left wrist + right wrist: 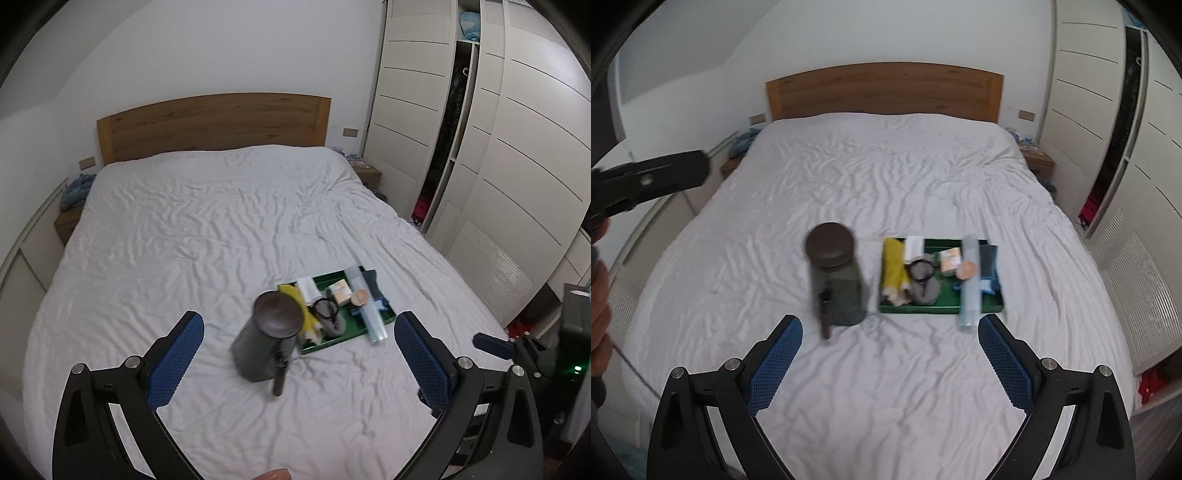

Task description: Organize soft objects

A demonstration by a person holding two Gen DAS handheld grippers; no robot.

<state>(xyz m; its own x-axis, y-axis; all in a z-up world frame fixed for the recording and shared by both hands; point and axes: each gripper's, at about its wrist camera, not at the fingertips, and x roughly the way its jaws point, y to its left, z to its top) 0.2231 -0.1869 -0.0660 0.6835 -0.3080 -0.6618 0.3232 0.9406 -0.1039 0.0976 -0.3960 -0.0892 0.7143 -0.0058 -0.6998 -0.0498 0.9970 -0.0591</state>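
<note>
A green tray [386,320] [993,305] lies on the white bed. It holds a yellow cloth [295,295] [893,266], a white folded item [308,288] [913,245], a grey pouch [332,321] [925,286], a small box [341,291] [949,260], a pale blue roll [367,306] [970,280] and a dark blue cloth [373,286] [989,266]. A dark green bag [264,341] [836,288] with a round dark top stands left of the tray. My left gripper [299,358] and right gripper [890,365] are open, empty, short of these.
The bed [184,240] [886,166] has a wooden headboard [214,122] [886,88]. White wardrobes [498,147] [1126,147] stand at the right. Nightstands [367,175] [1039,160] flank the bed. The other gripper shows in the right wrist view [646,184].
</note>
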